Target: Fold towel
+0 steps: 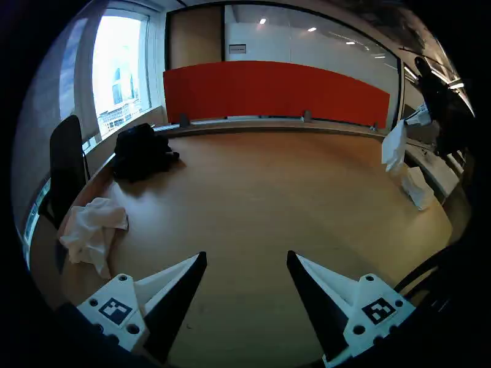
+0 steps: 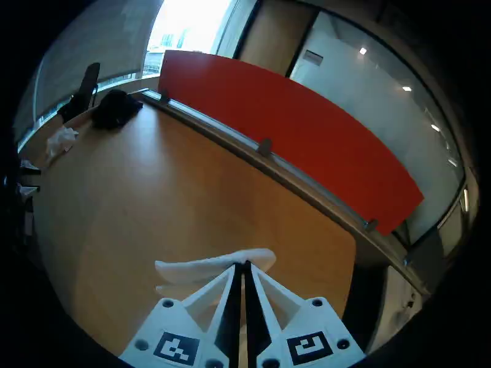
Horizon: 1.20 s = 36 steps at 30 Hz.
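A crumpled cloth [image 1: 92,236] lies at the left edge of the counter [image 1: 258,184], a black bag [image 1: 140,152] beyond it. The left hand-held gripper [image 1: 245,254] hovers with fingers wide apart (nothing between them). Far right, the right hand-held gripper [image 2: 243,265] is clamped on a white towel [image 2: 212,268].

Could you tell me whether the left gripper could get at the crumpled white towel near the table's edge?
Probably yes: the left gripper is open and holding nothing, and the crumpled towel lies uncovered on the table beside it, with bare wood between.
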Motion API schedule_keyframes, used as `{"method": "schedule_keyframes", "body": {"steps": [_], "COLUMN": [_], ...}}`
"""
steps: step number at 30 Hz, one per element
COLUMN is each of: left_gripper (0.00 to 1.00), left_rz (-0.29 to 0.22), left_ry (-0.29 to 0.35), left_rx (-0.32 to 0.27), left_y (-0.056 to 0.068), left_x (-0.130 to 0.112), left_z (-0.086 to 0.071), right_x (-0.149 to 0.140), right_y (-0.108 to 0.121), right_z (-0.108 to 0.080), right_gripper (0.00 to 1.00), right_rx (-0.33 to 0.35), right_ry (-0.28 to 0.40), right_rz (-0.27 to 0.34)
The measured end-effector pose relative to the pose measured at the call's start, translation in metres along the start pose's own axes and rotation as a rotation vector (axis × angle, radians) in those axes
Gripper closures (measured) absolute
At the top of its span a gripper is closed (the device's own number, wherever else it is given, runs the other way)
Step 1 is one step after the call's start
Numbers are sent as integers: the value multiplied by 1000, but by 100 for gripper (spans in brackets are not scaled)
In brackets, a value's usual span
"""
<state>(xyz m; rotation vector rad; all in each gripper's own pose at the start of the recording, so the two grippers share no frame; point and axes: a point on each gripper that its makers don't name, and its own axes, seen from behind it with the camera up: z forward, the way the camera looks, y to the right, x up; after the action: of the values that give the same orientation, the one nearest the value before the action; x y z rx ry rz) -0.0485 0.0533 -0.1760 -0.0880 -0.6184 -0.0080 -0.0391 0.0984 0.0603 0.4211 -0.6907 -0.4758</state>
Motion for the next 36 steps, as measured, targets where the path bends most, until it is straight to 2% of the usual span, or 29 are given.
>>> {"method": "schedule_keyframes", "body": {"steps": [18, 29, 36], "left_gripper": [3, 3, 3], "left_rz": [21, 35, 43], "left_ry": [-6, -5, -3], "left_rx": [-5, -19, -27], "left_y": [7, 15, 18], "left_x": [6, 11, 14], "left_z": [4, 8, 8], "right_x": [-35, -53, -82], "right_y": [60, 72, 81], "right_z": [-18, -33, -51], "right_gripper": [97, 97, 97], "right_rx": [-85, -113, -143], "right_ry": [-52, -66, -92], "right_rz": [43, 63, 100]}}
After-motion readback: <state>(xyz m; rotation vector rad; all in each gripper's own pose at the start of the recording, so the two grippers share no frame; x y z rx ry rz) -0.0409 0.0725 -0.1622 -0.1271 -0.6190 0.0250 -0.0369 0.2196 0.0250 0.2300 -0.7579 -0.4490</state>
